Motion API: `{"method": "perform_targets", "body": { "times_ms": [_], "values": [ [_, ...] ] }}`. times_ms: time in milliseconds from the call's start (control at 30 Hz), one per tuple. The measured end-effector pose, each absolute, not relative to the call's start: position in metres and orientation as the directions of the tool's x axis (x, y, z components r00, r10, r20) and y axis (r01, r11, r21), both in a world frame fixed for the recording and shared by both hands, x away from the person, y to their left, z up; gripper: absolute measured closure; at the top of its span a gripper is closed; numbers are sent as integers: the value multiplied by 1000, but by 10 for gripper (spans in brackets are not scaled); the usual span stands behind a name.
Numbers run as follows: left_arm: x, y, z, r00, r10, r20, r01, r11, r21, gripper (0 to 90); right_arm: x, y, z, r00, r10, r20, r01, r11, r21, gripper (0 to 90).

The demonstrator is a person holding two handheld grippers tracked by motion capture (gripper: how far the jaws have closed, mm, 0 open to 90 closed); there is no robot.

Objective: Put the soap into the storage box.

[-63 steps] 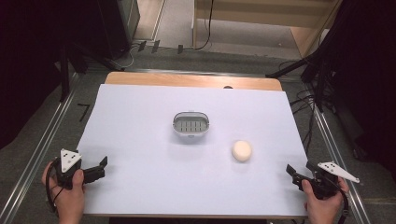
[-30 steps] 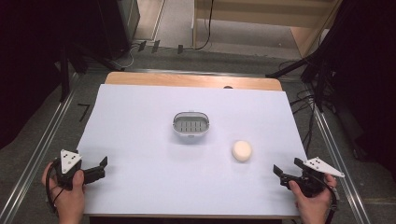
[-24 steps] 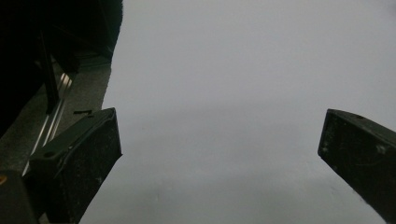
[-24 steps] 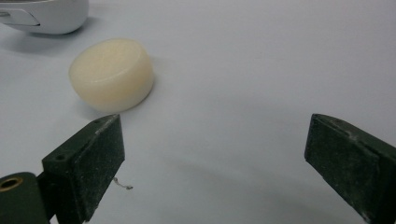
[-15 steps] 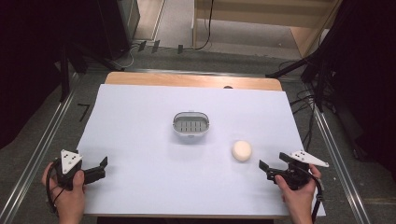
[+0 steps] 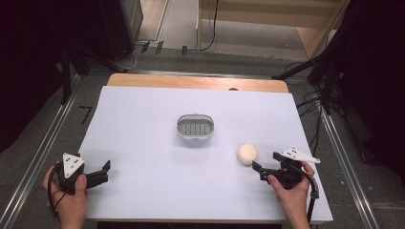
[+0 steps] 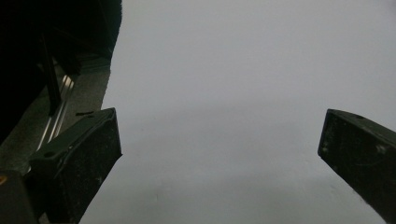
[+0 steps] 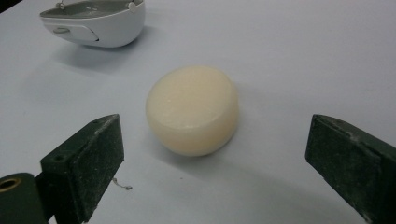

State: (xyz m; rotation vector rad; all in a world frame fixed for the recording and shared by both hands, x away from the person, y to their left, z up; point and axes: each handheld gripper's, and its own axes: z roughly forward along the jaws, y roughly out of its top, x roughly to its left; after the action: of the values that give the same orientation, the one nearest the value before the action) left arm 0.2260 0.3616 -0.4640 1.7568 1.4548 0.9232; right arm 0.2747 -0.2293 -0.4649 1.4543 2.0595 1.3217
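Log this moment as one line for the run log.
right hand-held gripper: open, jaws facing round soap bar, not touching | left hand-held gripper: open, idle over white table | soap dish: empty, behind the bar

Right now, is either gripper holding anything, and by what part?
Nothing is held. The right gripper is open, its fingers short of the round soap bar, not touching it. The left gripper is open over bare table.

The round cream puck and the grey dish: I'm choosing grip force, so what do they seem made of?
The puck looks like soap or wax: matte, slightly translucent, soft-edged. The dish looks like moulded plastic: smooth, faintly glossy shell, slotted grey insert.
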Motion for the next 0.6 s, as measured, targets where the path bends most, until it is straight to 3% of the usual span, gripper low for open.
{"method": "perform_targets", "body": {
  "times_ms": [600],
  "values": [
    [226,362,-464,131,986,103,516,-156,842,0,290,-199,-467,-421,875,238,630,93,771,107]
  ]
}}
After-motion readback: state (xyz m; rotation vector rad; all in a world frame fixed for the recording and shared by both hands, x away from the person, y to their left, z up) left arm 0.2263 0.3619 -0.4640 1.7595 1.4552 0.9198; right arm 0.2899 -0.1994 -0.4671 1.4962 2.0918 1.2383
